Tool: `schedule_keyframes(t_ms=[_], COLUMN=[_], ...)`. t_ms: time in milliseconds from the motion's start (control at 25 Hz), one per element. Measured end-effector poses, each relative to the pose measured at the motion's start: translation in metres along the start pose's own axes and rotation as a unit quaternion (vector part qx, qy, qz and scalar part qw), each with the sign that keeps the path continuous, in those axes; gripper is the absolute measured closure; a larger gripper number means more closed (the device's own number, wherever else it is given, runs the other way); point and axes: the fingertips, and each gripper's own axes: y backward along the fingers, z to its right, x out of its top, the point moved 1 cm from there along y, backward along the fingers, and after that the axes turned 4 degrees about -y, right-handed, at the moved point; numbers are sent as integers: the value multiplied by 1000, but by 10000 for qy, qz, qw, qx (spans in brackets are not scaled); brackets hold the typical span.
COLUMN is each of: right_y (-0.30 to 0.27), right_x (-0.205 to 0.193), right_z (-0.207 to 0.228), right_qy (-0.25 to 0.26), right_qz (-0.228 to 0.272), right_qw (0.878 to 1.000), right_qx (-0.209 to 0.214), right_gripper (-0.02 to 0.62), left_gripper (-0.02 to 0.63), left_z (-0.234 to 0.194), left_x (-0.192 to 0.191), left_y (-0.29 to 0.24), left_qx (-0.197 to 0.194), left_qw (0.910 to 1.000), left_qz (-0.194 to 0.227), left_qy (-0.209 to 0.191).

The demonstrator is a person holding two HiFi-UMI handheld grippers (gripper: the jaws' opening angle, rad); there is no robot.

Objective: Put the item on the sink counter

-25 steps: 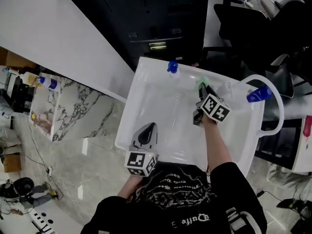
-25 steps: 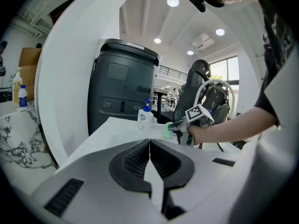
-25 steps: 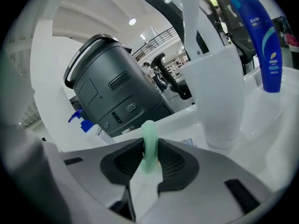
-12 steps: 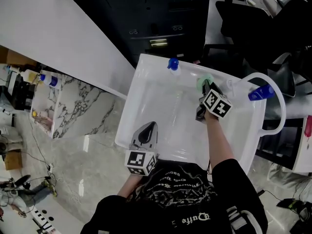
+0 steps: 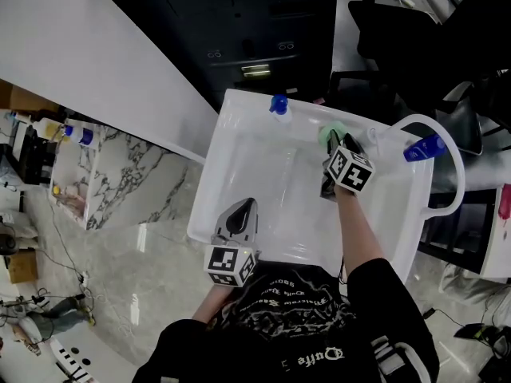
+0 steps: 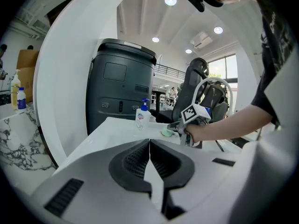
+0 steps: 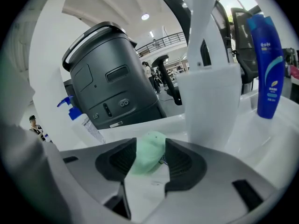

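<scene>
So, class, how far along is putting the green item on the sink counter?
Done: the green item looks set on the counter beside the faucet. In hand: the right hand-held gripper has just been opening its jaws, the item between them. To do: draw that gripper clear.

Left gripper (image 6: 149,146), jaws together, faces a white sink counter (image 6: 113,128) bearing a pump bottle (image 6: 140,118) and green item (image 6: 166,132); dark bin (image 6: 121,87) behind.

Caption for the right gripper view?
Right claw, just opening, straddles the green item on the counter by the faucet.
</scene>
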Motion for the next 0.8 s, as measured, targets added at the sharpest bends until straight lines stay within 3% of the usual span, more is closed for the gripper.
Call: schedule_keyframes(t_ms=[480, 800], right_y=[65, 133], right_x=[19, 5], right_z=[-47, -69], right_qy=[944, 1649], right_qz=[648, 841], right_qw=[9928, 9813], right_qx=[350, 519], right_gripper=[405, 407], left_gripper=[598, 598], left_z=[13, 22], left_x=[16, 19], left_y=[4, 12], left_qx=[-309, -563], left_qw=[9989, 9969], left_qz=[341, 550], left_qy=[-110, -88])
